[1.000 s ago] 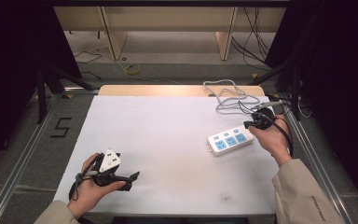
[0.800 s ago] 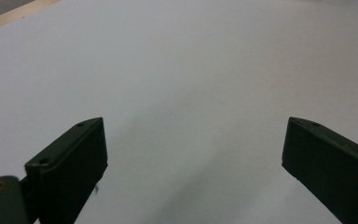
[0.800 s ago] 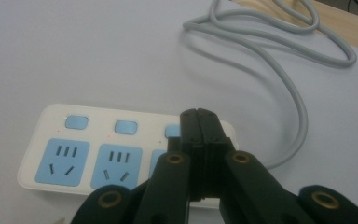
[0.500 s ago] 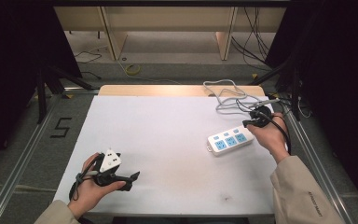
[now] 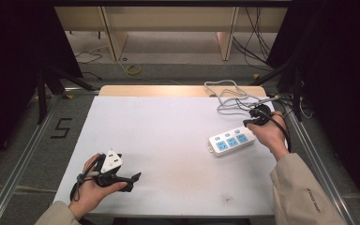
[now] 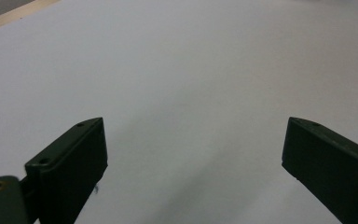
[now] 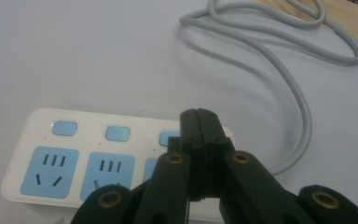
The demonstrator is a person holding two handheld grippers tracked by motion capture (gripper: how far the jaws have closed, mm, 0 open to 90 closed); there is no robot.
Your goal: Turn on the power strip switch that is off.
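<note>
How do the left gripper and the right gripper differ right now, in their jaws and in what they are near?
The left gripper has its jaws wide apart with nothing between them; the right gripper has its jaws pressed shut together. The left gripper sits over bare white table; the right gripper is at the end of the white power strip, above its blue switches, beside its grey cable. Both are black and hand-held.

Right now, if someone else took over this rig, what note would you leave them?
Left gripper: jaws open, nothing between them, low over the bare white mat, near corner.
Right gripper: jaws shut, holding nothing, tips over the third button of the power strip; contact cannot be told.
Strip lies flat at the mat's right side, its cable looping behind.
Done: approach to the strip. Left: likely pressing that button.
</note>
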